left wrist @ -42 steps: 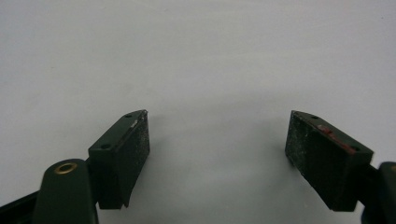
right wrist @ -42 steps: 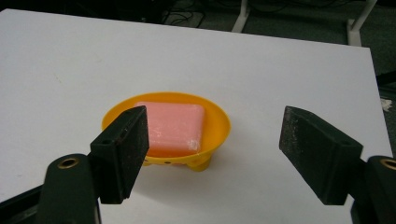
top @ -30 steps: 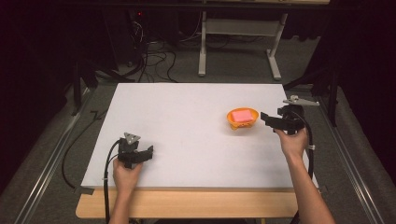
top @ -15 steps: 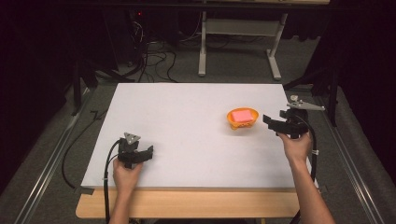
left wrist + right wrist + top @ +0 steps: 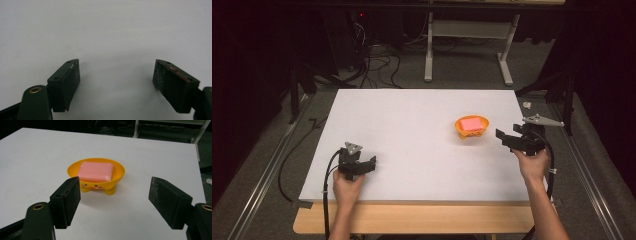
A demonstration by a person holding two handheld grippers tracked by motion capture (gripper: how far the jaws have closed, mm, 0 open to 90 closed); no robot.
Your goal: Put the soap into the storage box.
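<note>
Toward the right edge of the white table (image 5: pixel 412 115), about midway between its far and near edges:

- Item 1: orange dish (image 5: pixel 471 127) on small feet, upright, with painted face marks on its wall in the right gripper view.
- Item 2: pink soap bar (image 5: pixel 470 123), lying flat inside the dish and not held.
- Item 3: right gripper (image 5: pixel 503 137), just beside the dish on its right-edge side and aimed at it. Its fingers are apart with nothing between them. In the right gripper view the dish sits beyond the pads, nearer the left pad than the right.
- Item 4: left gripper (image 5: pixel 369 164), near the near-left corner and well apart from the dish. Its fingers are spread wide over bare tabletop and hold nothing.

Hazards, as judged:

- The dish is off centre between the right pads, so a straight advance could bump its rim with one pad and shove or tip it on its feet.
- The soap looks smooth and rounded, so a pinch on its edges may squirt it out of the dish.
- Gripping the thin rim could tilt the dish and spill the bar.
- The left gripper is too far away to steady anything.
</note>
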